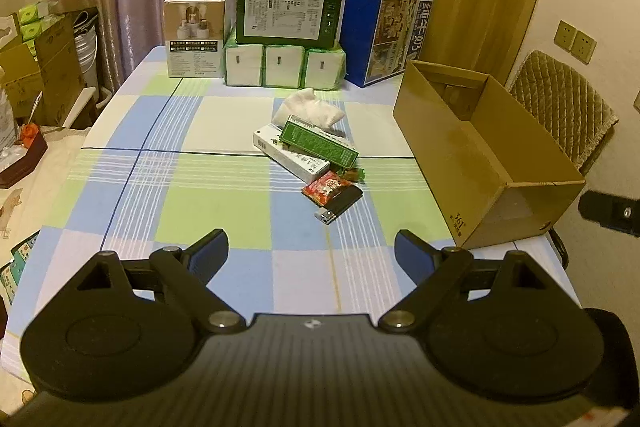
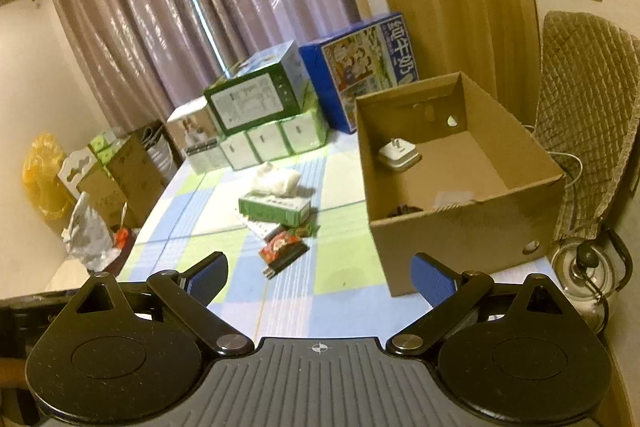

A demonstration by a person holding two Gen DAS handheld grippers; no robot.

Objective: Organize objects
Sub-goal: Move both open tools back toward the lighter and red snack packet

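Loose pile near bench (image 1: 120, 163) centre: green carton (image 1: 320, 143) across white carton (image 1: 288, 155), red packet (image 1: 326, 187), lighter (image 1: 340, 205); cardboard box (image 2: 460, 227) alongside, presumably as receptacle; left gripper (image 1: 311, 247), right gripper (image 2: 319, 273), jaws wide, unladen, poised short of pile

blue carton (image 1: 384, 35): "纯牛奶" | cardboard box (image 1: 480, 163): "361" | other print too small to read

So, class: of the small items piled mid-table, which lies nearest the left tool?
The black lighter, metal end toward the left tool, in front of the red packet and boxes.
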